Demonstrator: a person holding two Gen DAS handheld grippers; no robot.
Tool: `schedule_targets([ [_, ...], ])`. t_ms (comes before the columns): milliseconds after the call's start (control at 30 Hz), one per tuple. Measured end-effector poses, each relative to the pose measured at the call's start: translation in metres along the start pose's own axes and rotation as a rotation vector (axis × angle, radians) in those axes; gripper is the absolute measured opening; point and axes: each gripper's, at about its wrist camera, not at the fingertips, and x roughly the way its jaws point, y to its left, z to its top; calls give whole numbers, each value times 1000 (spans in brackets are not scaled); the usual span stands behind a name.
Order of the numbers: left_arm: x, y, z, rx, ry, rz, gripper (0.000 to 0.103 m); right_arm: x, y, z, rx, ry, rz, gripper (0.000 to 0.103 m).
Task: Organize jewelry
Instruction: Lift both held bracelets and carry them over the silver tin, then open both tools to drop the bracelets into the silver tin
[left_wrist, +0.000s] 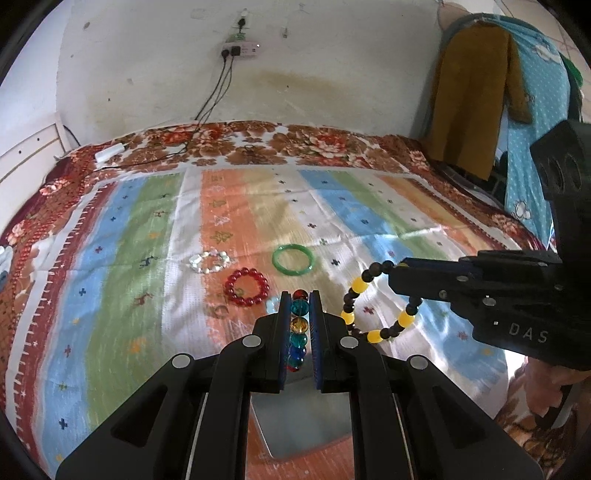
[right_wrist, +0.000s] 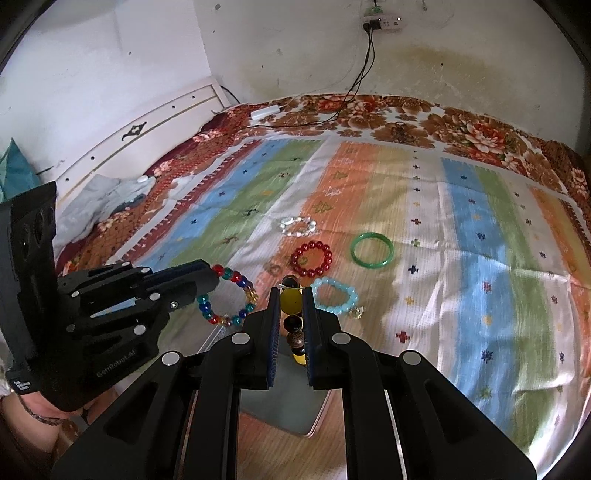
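Left wrist view: both grippers carry bracelets above the tin (left_wrist: 295, 424) on the bedspread (left_wrist: 147, 258).
The left gripper (left_wrist: 300, 325) is clenched on the multicolour bracelet (left_wrist: 298, 325); the right gripper (right_wrist: 291, 317) grasps the yellow-and-black one (right_wrist: 291, 301). Next, I judge, each must open over the tin. Only the right wrist view shows the whole pale blue bracelet (right_wrist: 334, 295).

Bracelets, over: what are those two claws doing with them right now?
Left gripper shut on multicolour bracelet. Right gripper shut on yellow-and-dark bracelet. Both held over the tin. Four bracelets lie on the bedspread; nothing in the way.
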Motion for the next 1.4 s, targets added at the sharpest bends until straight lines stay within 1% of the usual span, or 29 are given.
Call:
schedule_targets([
  [333,-4,-12,-18,20,34,-20,10,-2,3,-18,13,26,33,12],
  [433,-3,-13,-21,8,47,-24,11,1,1,-21,30,47,66,12],
  [467,-2,-12,-21,7,49,-21,21,4,1,-22,29,52,64,13],
  [500,-2,-11,-21,5,48,-18,27,4,0,-22,38,53,46,15],
  [533,-2,-11,-21,4,45,-13,34,5,-2,-22,49,55,32,24],
  [567,-2,-9,-21,3,40,-1,35,5,-4,-22,56,55,20,40],
  [600,-2,-9,-21,2,39,6,36,5,-7,-22,64,52,2,45],
  [667,0,-4,-20,-3,39,27,39,5,-11,-21,66,46,-24,46],
  [800,3,5,-19,-18,42,50,41,8,-18,-20,71,52,-39,46],
  [867,3,8,-17,-23,37,59,47,10,-20,-20,76,59,-39,46],
  [1000,5,13,-15,-23,34,83,51,15,-24,-19,78,69,-47,46],
  [1067,6,13,-14,-21,32,88,57,19,-25,-19,78,80,-51,46],
  [1200,12,14,-11,-14,32,104,63,30,-30,-16,84,110,-60,46],
  [1233,14,15,-9,-13,33,108,66,32,-31,-14,79,110,-67,46],
  [1267,16,16,-8,-13,34,114,69,32,-32,-13,78,108,-71,49],
  [1333,19,19,-6,-17,37,121,71,34,-34,-9,72,102,-81,53],
  [1400,24,23,-3,-25,45,124,74,37,-36,-7,69,98,-88,53],
])
